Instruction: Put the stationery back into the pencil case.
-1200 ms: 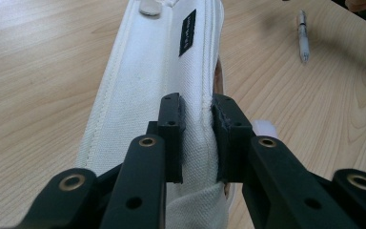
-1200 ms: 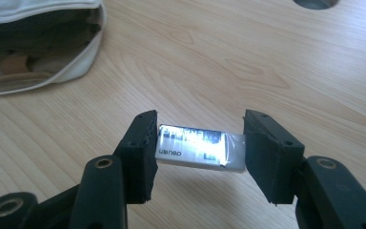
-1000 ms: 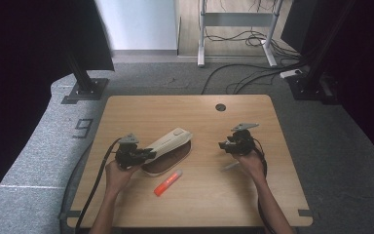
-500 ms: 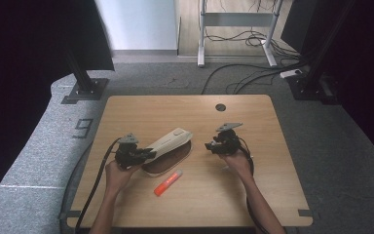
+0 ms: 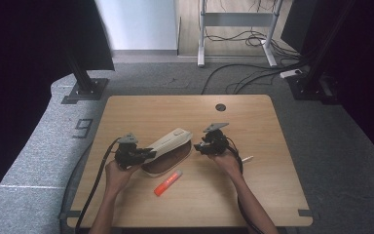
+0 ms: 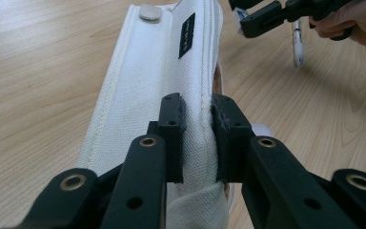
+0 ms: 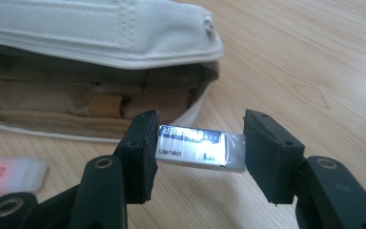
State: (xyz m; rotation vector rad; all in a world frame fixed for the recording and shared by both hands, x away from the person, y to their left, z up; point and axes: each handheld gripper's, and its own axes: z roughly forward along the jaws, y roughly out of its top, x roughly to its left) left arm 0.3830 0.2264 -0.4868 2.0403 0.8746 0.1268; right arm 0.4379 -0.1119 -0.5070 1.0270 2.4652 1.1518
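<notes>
White eraser [image 7: 200, 149] between jaws in right gripper view; high view hides it.

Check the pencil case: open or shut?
Open. The left tongs pinch the white lid flap up, and the pencil case shows its brown interior in the right gripper view.

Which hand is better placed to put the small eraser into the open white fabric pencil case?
Right. The right gripper already holds the small wrapped eraser before the case opening; the left gripper pinches the white fabric pencil case flap open.
</notes>
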